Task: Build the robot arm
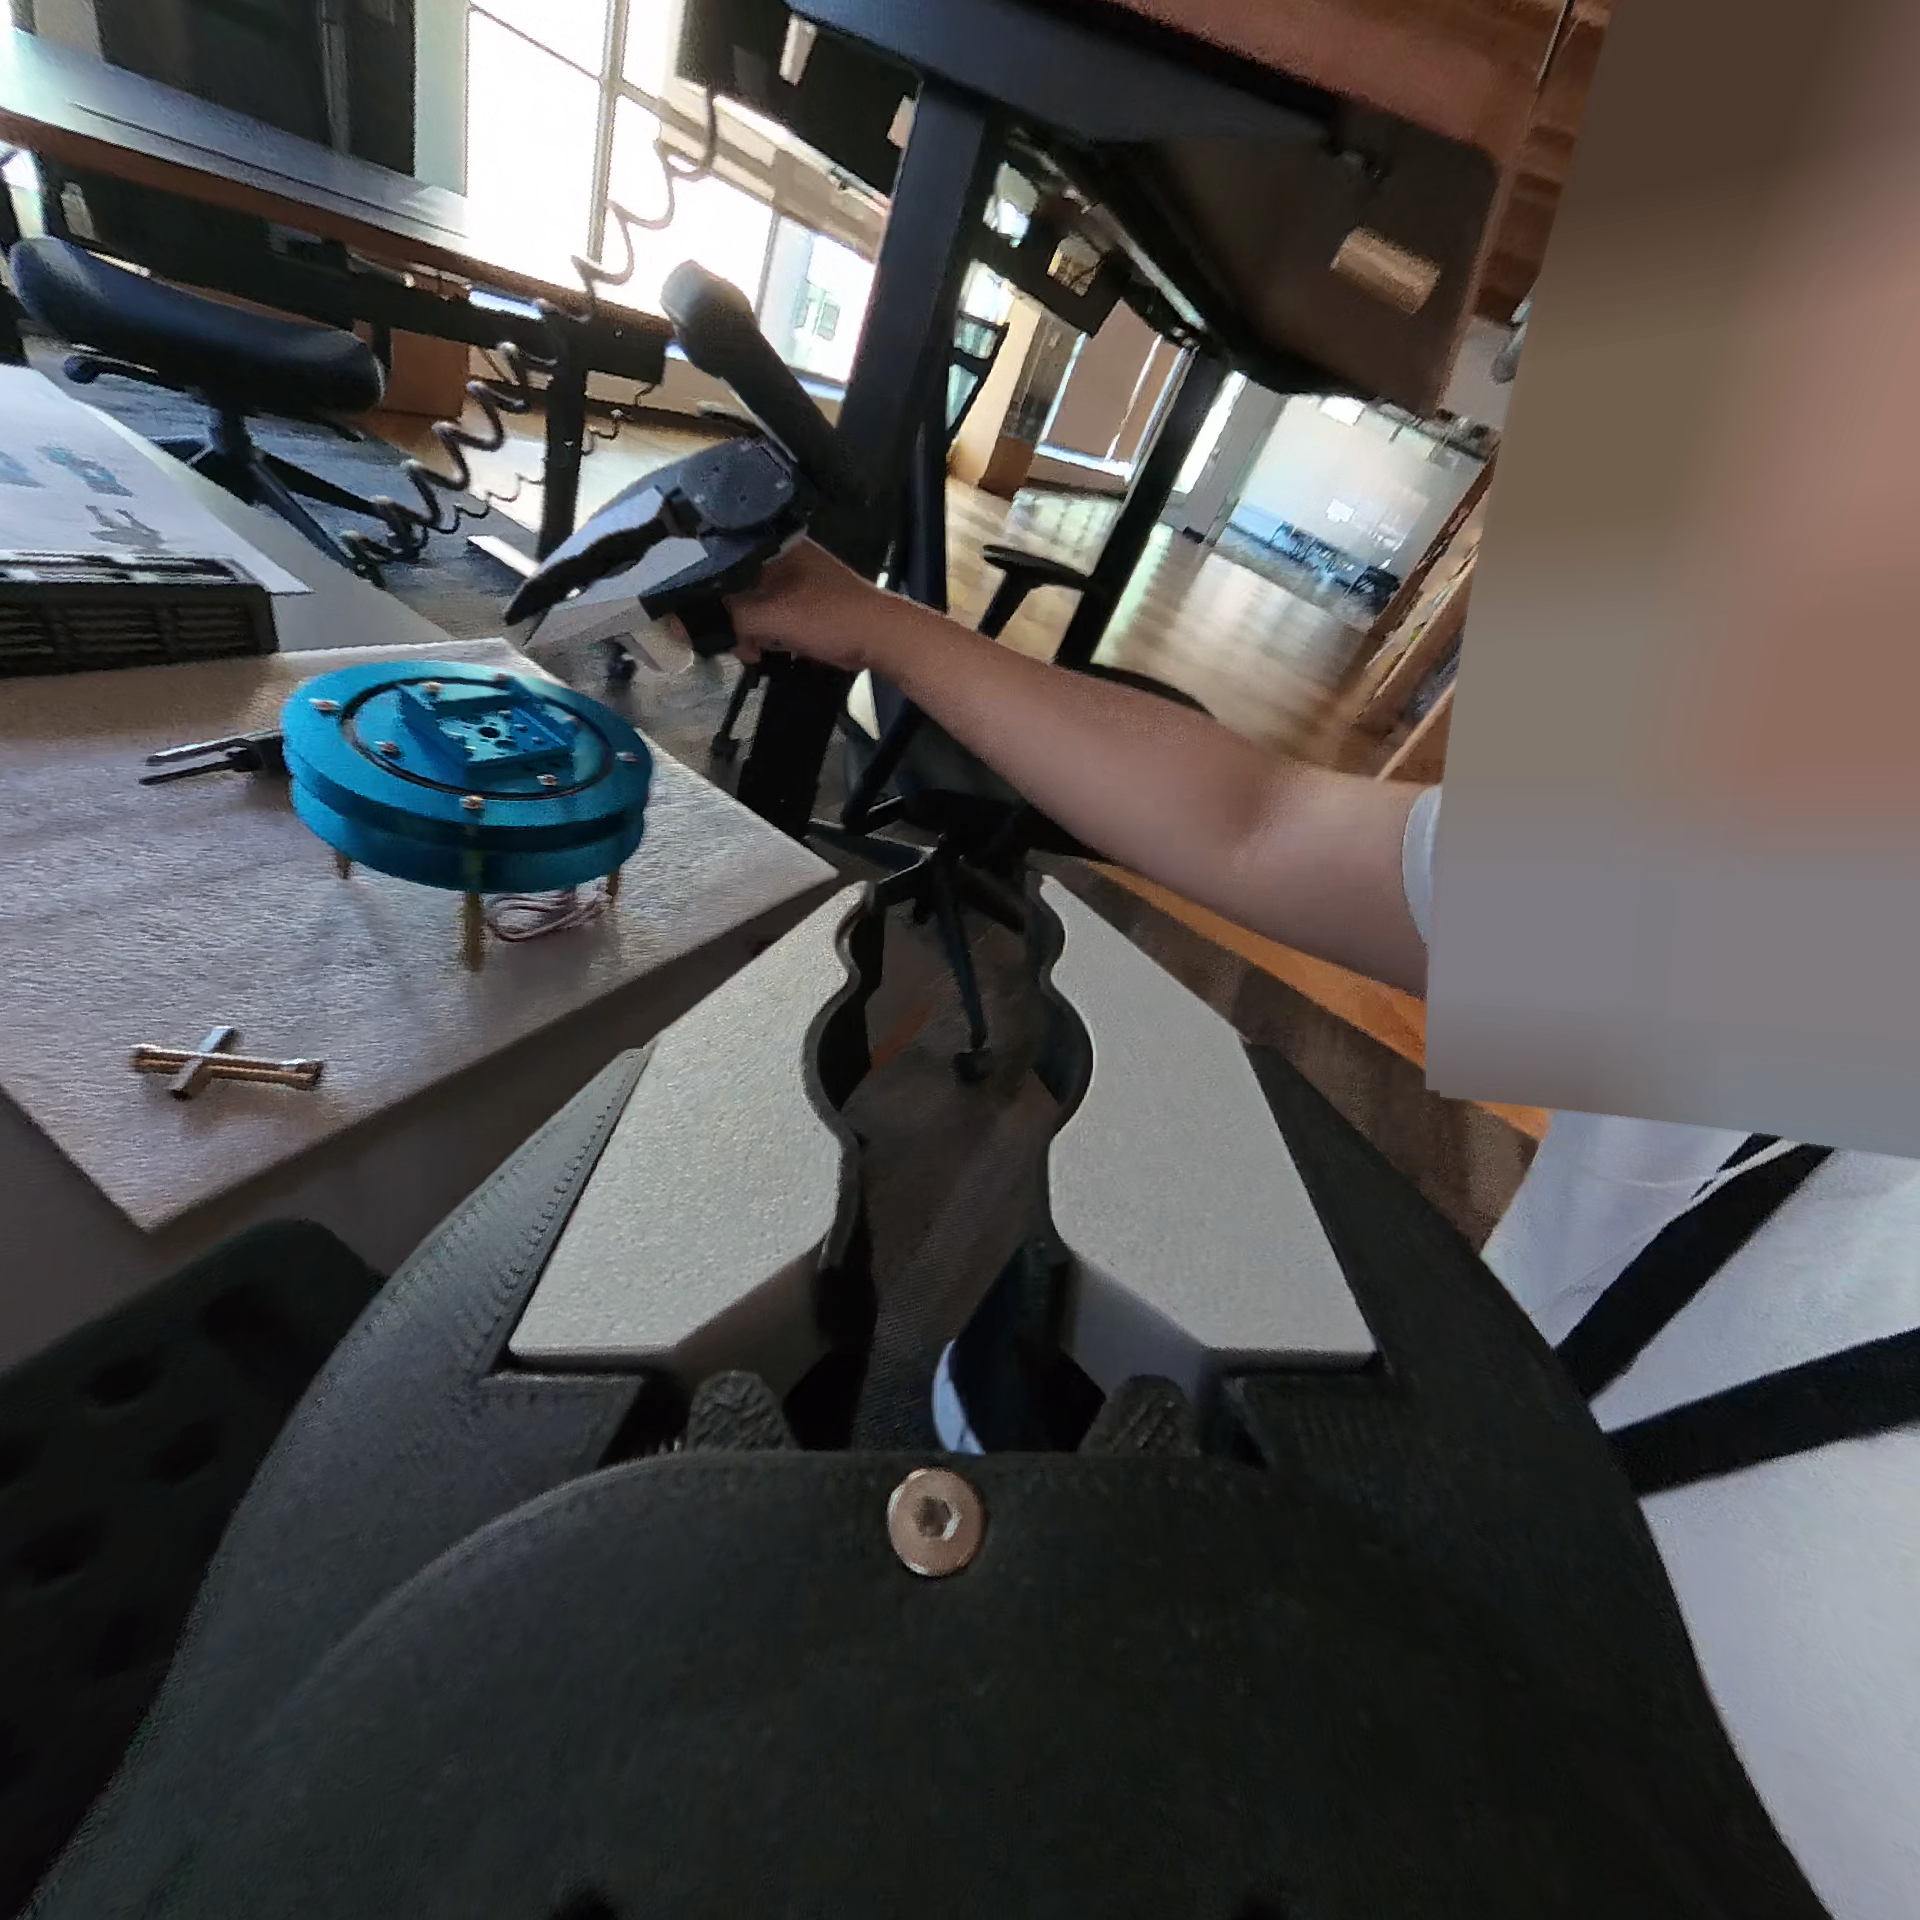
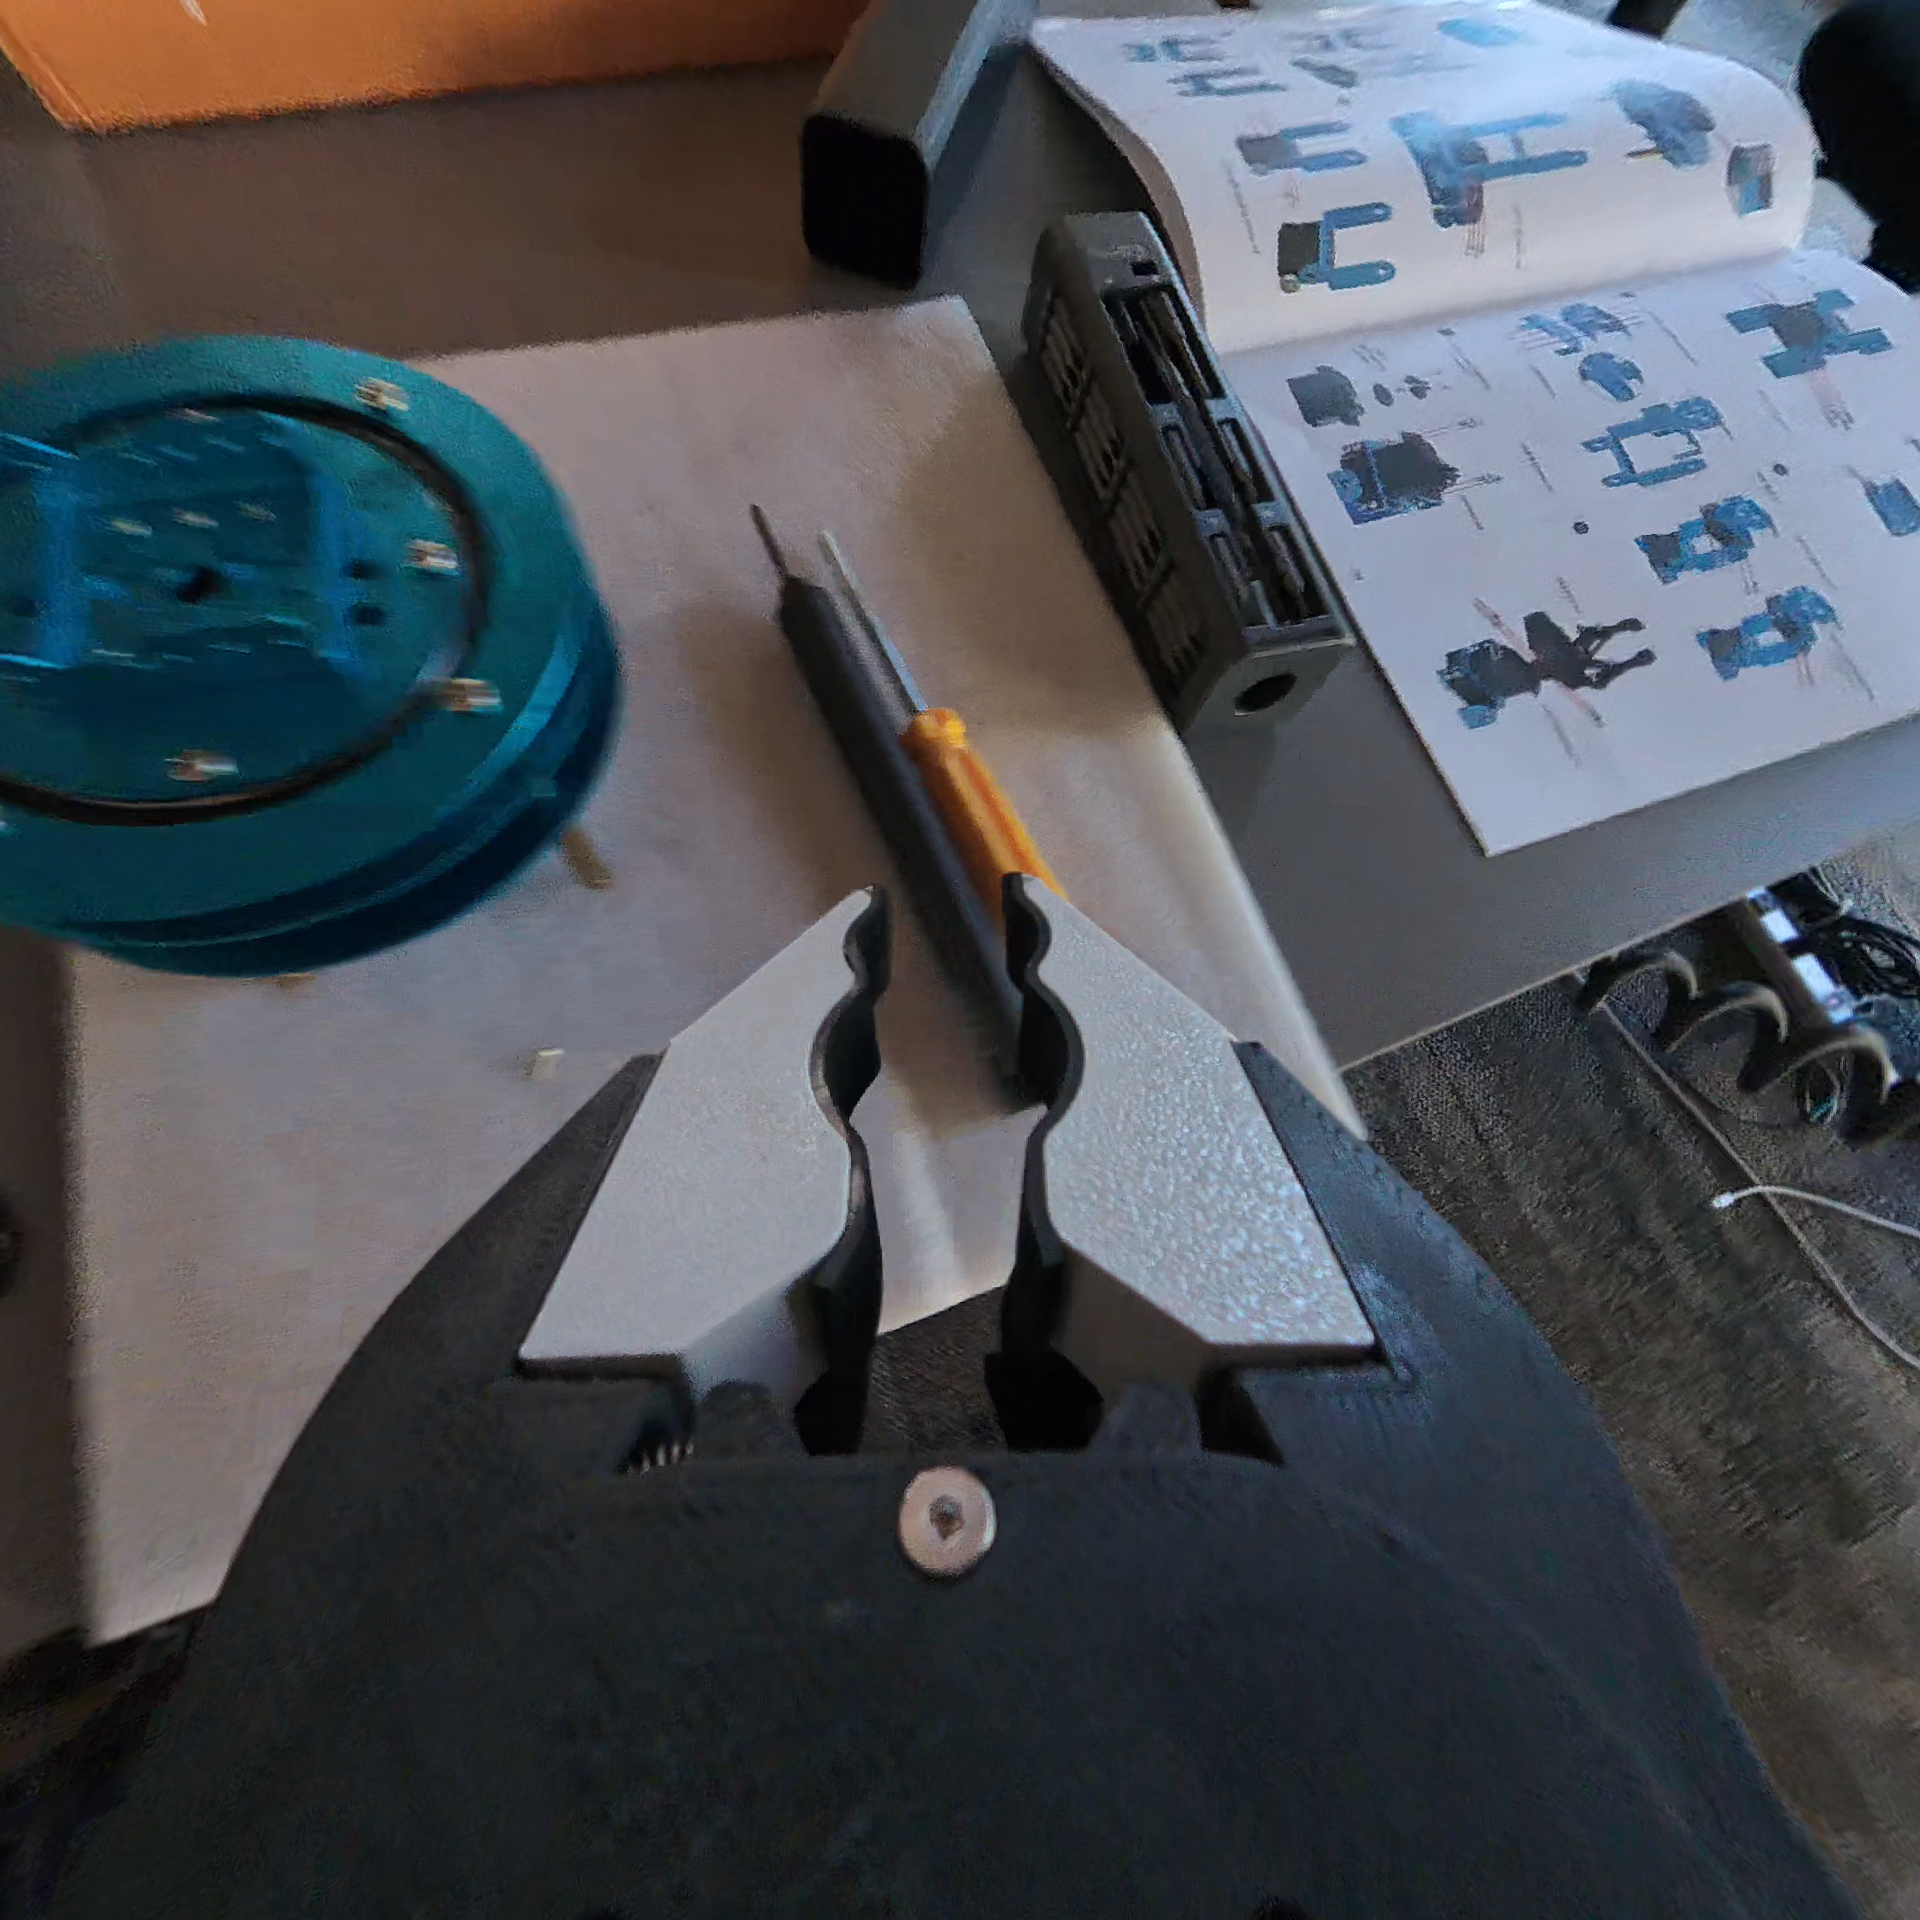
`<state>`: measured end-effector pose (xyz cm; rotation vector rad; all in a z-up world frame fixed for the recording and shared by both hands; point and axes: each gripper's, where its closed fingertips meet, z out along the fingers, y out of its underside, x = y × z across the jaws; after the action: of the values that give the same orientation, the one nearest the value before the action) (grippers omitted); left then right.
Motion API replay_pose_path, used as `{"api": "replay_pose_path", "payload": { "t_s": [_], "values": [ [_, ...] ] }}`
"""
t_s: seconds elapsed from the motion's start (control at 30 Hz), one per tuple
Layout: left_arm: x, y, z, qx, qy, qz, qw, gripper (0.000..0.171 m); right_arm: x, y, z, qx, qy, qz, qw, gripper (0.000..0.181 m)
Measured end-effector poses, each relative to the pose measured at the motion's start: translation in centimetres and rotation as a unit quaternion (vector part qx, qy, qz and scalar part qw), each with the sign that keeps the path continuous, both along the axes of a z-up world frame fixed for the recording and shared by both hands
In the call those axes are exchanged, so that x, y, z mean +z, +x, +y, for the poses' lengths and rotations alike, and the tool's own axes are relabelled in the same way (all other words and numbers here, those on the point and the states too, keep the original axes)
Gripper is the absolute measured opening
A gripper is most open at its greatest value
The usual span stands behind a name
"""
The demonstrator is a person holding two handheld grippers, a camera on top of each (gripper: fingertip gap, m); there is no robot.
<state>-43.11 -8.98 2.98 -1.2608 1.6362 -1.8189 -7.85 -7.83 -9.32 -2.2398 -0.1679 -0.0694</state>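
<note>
My right gripper is open and hovers low over a white mat. A black screwdriver and an orange-handled screwdriver lie side by side on the mat. The black one's handle end sits between the jaws, close to the right finger, and is not clamped. A blue round assembly stands on brass legs to the left. My left gripper is open and empty, off the table's edge over the floor. The blue assembly and the right gripper show farther off in the left wrist view.
A black bit case and an open picture manual lie right of the mat. A small screw and a cross-shaped wrench lie on the mat. An orange box is behind. Office chairs and desk legs stand beyond the table. About 40 cm separates my left fingertips from my right. My right gripper is the nearer one to the blue assembly: about 15 cm, against 20 cm.
</note>
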Motion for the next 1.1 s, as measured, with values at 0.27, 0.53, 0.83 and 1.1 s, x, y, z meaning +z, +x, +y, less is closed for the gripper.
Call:
{"api": "replay_pose_path", "payload": {
  "t_s": [0.27, 0.53, 0.83, 1.1],
  "values": [
    [2.7, 1.1, 2.8, 0.018, 0.024, -0.036, 0.999, 0.027, -4.5, 2.0, 2.4, 0.048, -0.071, 0.125, 0.988, 0.022],
    [4.4, -1.4, 3.2, 0.006, 0.030, -0.085, 0.996, 0.025, -5.8, 2.1, 2.2, 0.052, -0.158, 0.022, 0.986, 0.030],
    [3.1, 0.9, 3.1, 0.050, 0.029, -0.074, 0.996, 0.023, -4.0, 2.6, 2.4, 0.116, -0.160, -0.136, 0.971, 0.018],
    [-0.7, 6.7, -0.7, 0.049, -0.009, 0.011, 0.999, 0.022, 4.4, 4.2, -4.3, 0.177, -0.134, -0.213, 0.951, 0.016]
  ]
}}
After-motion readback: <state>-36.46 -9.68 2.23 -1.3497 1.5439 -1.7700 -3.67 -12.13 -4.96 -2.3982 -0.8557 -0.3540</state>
